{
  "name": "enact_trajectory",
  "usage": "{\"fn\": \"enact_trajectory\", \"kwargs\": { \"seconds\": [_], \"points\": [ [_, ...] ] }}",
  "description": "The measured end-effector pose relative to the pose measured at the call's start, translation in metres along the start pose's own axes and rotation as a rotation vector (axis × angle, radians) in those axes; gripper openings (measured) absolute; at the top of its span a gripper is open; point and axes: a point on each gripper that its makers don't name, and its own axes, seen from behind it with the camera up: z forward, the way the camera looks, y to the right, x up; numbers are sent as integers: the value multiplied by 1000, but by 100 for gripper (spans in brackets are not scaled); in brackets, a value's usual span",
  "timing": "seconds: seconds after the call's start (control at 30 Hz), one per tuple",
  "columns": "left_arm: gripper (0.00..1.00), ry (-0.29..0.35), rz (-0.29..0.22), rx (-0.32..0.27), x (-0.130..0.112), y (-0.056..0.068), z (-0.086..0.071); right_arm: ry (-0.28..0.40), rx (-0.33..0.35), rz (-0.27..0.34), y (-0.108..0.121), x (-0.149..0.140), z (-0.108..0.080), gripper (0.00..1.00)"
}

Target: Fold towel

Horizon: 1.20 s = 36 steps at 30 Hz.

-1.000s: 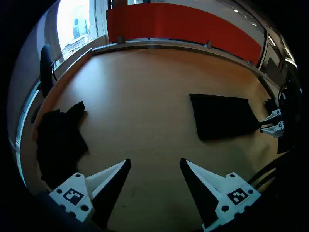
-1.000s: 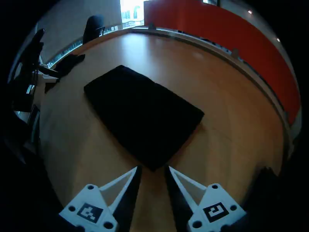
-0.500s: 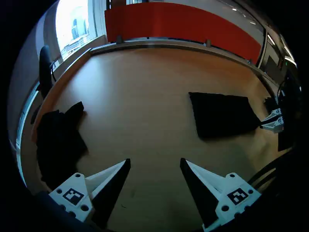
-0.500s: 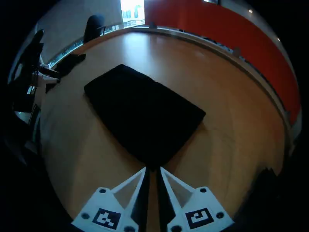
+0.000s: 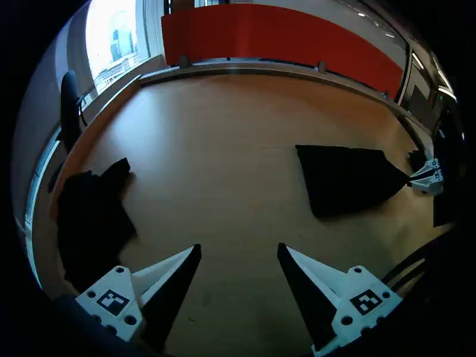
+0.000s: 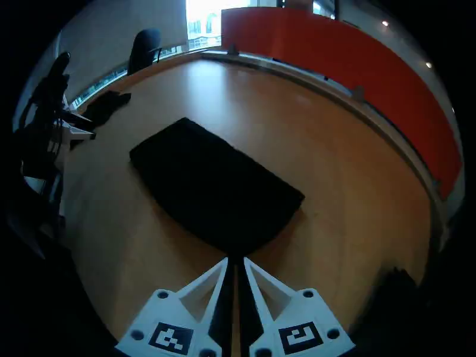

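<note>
A black towel [image 6: 214,184], folded into a rectangle, lies on the wooden table [image 6: 333,178]. My right gripper [image 6: 235,262] is shut on its near corner, and that corner is raised a little off the wood. In the left gripper view the same towel [image 5: 348,178] sits at the right, drawn to a point where the right gripper [image 5: 416,177] pinches it. My left gripper [image 5: 238,247] stands open over bare wood, well apart from the towel, with nothing between its fingers.
A heap of black cloth [image 5: 89,220] lies by the table's left edge, close to my left finger. A red partition [image 5: 279,33] runs along the far edge. A dark office chair [image 5: 70,107] stands beyond the left edge, under the windows.
My right gripper has shut on the towel's near corner and lifted it, pulling that corner to a point. The left gripper has stayed still and open.
</note>
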Motion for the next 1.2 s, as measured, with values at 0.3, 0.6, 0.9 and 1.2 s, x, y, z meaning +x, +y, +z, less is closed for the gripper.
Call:
{"fn": "enact_trajectory", "kwargs": {
  "seconds": [0.3,0.6,0.9,1.2],
  "points": [
    [95,5,-5,-1,2,0,1,17,-29,-39,13,14,-16,3],
    [95,5,-12,0,0,-1,2,44,-28,-47,15,29,-21,3],
    [95,19,-33,0,1,-5,-1,98,13,-93,-1,71,-16,3],
    [95,38,-62,1,0,-8,-7,149,86,-170,-29,121,-6,3]
  ]
}}
